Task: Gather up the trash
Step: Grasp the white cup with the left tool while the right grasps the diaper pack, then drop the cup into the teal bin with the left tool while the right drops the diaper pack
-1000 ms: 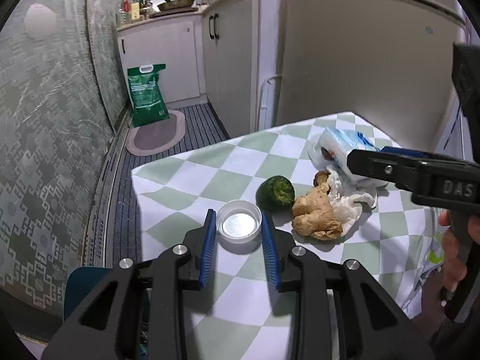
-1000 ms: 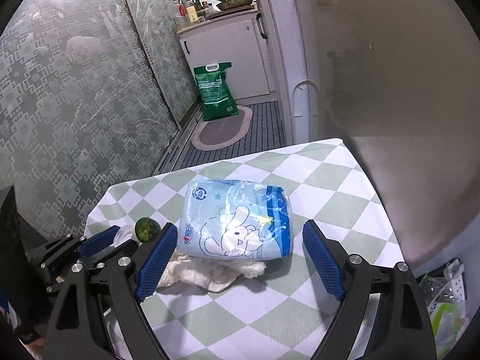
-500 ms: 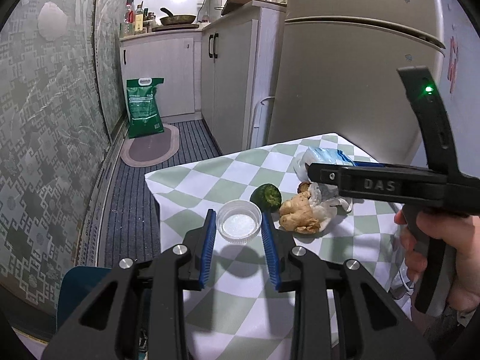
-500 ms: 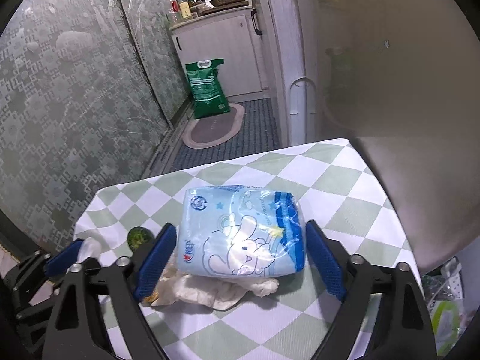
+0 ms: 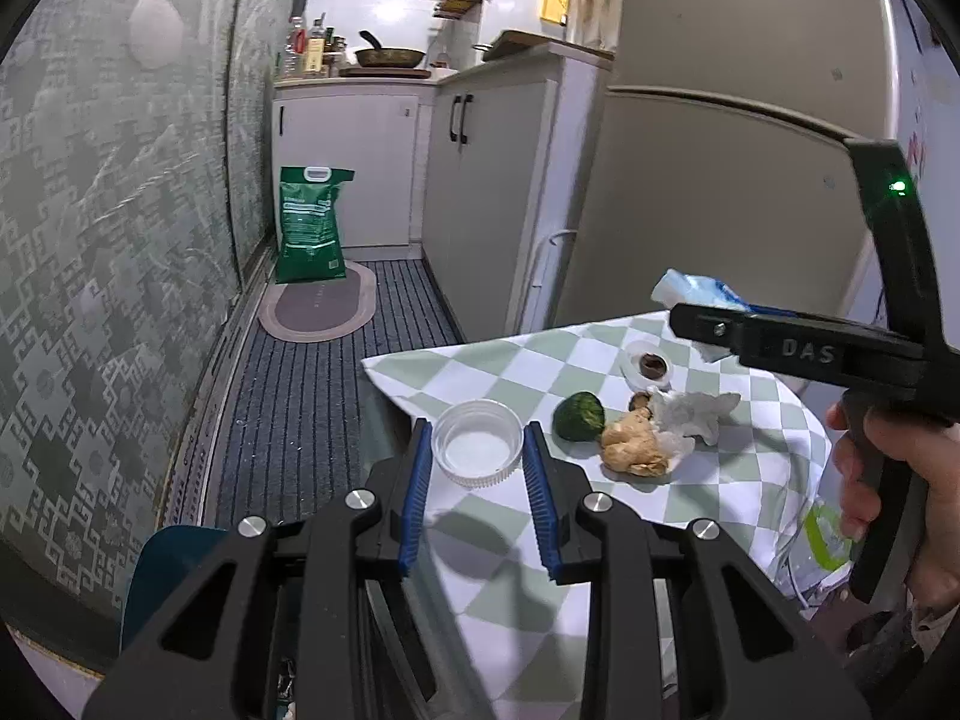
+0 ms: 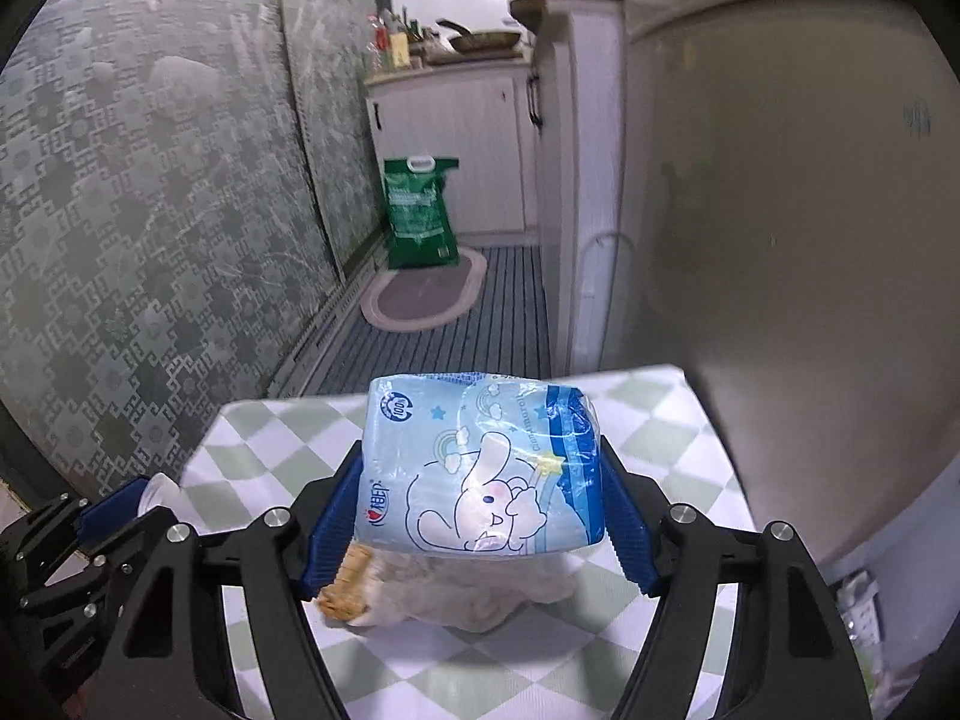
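holding: left gripper [image 5: 477, 468] clamps white plastic lid [image 5: 478, 443] over table's [image 5: 516, 594] left edge; right gripper [image 6: 480, 516], jaws just closing, grips blue tissue pack [image 6: 480, 468] above the table's middle.

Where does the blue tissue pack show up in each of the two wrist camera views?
Left wrist view: the blue tissue pack peeks out at the right edge, above the right gripper's arm.
Right wrist view: it fills the lower centre, clamped in the right gripper.
Shared landmark: the green bag on the floor.
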A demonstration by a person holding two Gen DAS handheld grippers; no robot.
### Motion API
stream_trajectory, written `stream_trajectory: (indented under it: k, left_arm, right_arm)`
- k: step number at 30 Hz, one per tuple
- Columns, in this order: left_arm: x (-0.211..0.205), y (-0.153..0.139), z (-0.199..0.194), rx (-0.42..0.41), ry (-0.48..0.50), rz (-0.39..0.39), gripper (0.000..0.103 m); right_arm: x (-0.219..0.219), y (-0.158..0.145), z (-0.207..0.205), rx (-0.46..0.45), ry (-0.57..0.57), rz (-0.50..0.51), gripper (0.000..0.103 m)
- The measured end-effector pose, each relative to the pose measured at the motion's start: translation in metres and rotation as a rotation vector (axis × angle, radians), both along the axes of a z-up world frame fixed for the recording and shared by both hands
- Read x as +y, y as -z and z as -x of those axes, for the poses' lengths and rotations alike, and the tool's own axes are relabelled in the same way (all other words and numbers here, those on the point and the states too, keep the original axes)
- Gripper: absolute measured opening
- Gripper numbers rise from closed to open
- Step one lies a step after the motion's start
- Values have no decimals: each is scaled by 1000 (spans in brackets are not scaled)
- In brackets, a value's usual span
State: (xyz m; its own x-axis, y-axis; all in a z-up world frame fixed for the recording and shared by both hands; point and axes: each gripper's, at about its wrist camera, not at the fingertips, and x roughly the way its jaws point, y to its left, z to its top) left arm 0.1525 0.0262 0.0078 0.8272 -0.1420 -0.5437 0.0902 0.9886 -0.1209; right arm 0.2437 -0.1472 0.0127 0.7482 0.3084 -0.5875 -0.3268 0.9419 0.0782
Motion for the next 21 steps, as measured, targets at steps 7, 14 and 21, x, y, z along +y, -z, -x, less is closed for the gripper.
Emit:
stream_trajectory:
  k: [7, 14, 21]
  left_arm:
    - [28, -6, 13, -22, -44, 45, 32]
    - [58, -5, 24, -19, -96, 80, 32]
    - [97, 5, 36, 9, -166, 81, 32]
  right_arm:
    - [28, -15, 13, -56, -54, 37, 73]
    - [67, -24, 27, -88, -150, 63, 73]
    - [110, -25, 38, -83, -256, 67, 73]
